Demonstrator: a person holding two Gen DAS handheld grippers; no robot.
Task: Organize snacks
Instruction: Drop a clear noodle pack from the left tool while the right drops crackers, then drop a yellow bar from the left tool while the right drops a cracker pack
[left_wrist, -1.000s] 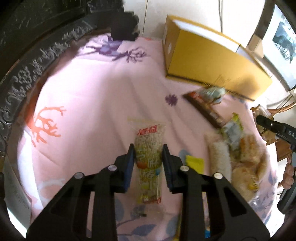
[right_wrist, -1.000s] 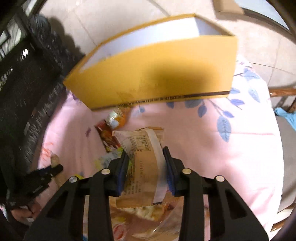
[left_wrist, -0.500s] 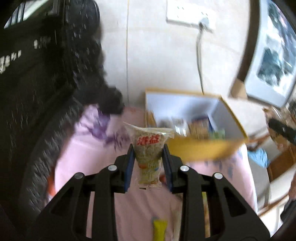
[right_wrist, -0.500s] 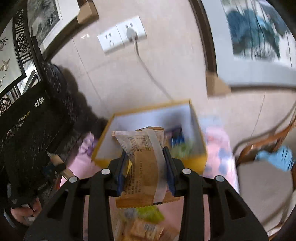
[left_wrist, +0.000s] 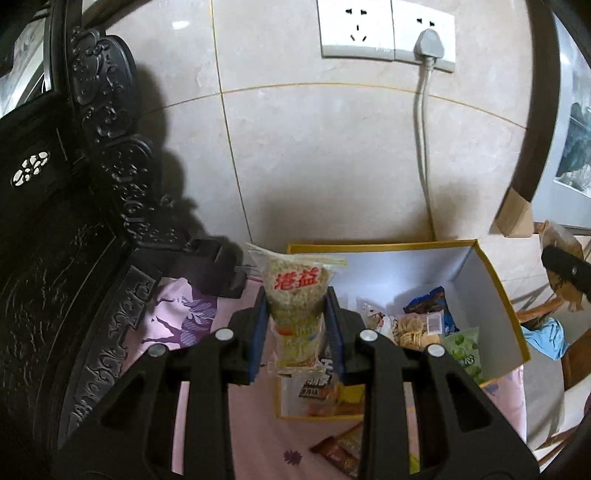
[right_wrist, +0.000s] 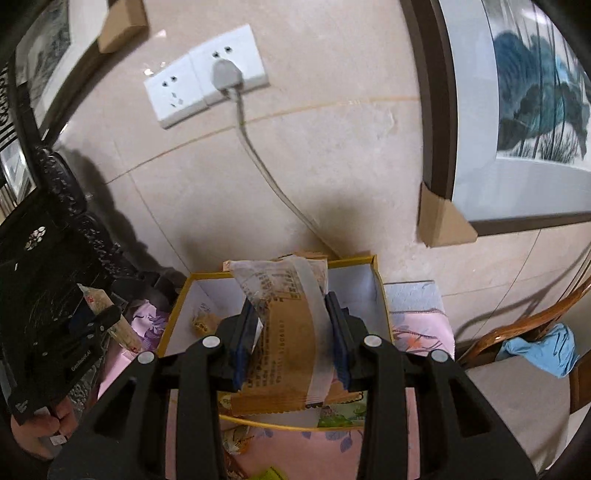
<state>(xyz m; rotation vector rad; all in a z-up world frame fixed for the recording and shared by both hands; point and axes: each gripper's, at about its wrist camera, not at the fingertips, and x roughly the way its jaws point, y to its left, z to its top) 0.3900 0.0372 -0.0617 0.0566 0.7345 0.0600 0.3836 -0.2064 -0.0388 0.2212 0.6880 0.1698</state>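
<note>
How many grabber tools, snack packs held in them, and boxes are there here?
Grabbers: 2, left gripper and right gripper
Held snack packs: 2, noodle pack and brown packet
Boxes: 1, yellow box
Total: 5

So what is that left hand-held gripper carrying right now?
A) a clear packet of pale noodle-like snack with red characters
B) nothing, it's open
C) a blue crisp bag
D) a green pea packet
A: the left hand-held gripper is clamped on the clear noodle-like snack packet with red characters, held above the yellow box.
</note>
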